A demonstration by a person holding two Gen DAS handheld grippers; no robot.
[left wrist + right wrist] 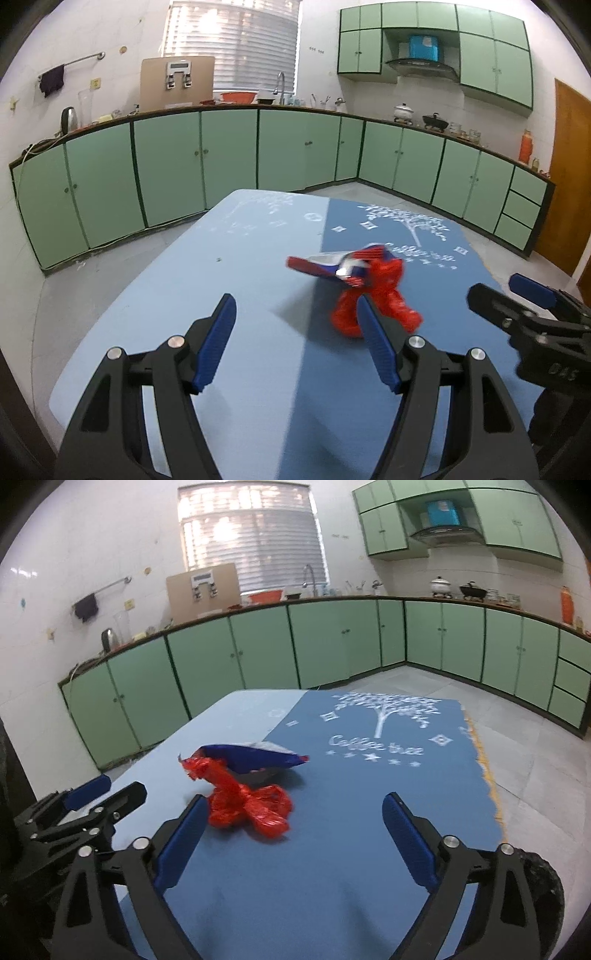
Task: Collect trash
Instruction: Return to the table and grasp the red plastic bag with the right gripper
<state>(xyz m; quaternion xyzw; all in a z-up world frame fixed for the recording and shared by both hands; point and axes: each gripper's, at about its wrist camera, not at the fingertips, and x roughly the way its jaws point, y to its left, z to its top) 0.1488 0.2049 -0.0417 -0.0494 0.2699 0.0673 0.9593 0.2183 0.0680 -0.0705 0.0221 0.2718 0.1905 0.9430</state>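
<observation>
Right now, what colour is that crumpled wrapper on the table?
Bright red crumpled wrapper, clearest in the right wrist view.

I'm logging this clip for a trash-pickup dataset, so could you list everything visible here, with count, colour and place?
Red wrapper: 1, red, crumpled, on the table near the seam of the two blues.
Blue packet: 1, blue with silvery inside, just behind the red wrapper, touching it.
Table: 1, light blue on the left half, darker blue on the right with a white tree print.
Cabinets: green, a row under the counter and more on the wall at upper right.
Window: 1, with white blinds, above the counter.
Kettle: 1, silver and black, at the counter's left end.
Basin: 1, orange-red, on the counter by the tap.
Door: 1, brown, far right.
Left hand-held gripper: 1, black with blue pads, open, empty.
Right hand-held gripper: 1, the same, open, empty.
</observation>
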